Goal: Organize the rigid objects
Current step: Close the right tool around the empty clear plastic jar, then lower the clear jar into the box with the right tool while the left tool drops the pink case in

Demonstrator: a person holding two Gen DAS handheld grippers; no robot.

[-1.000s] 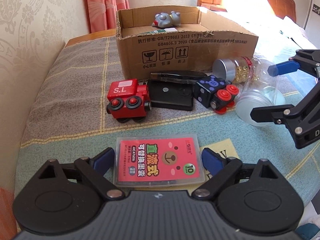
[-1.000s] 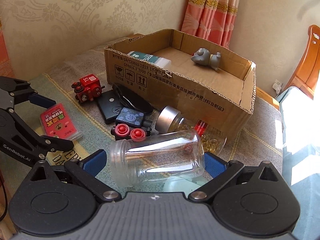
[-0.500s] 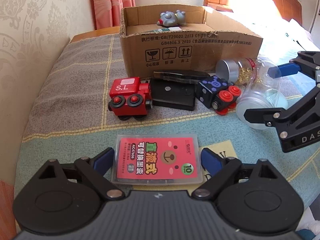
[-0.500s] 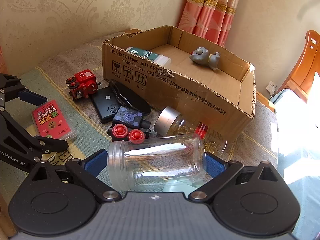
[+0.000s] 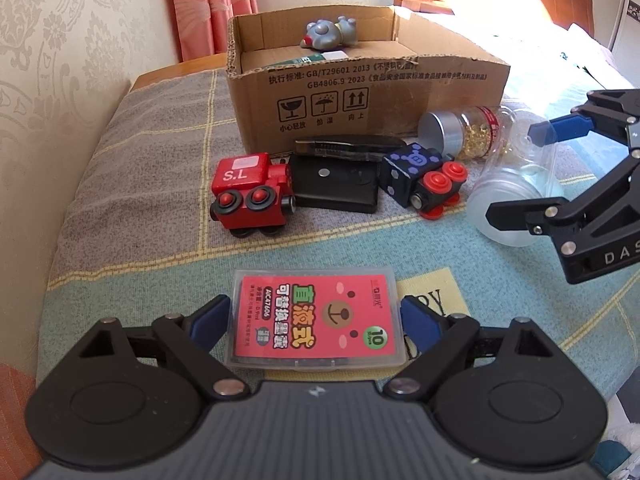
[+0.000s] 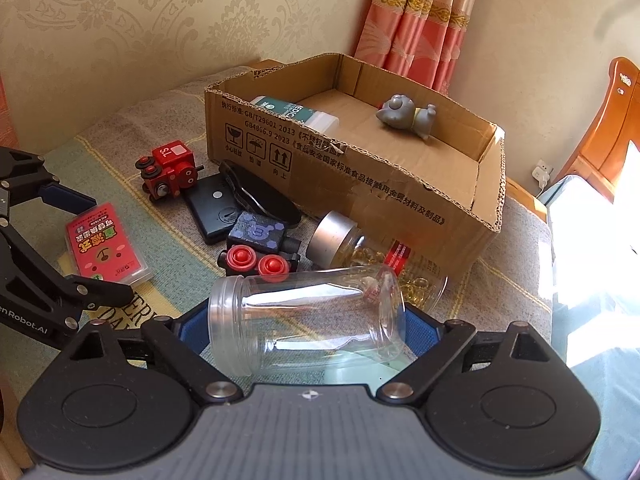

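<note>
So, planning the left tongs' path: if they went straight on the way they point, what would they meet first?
The red card case already sits between the left tongs. Beyond it, probably the red toy train or black case; depth is unclear.
</note>
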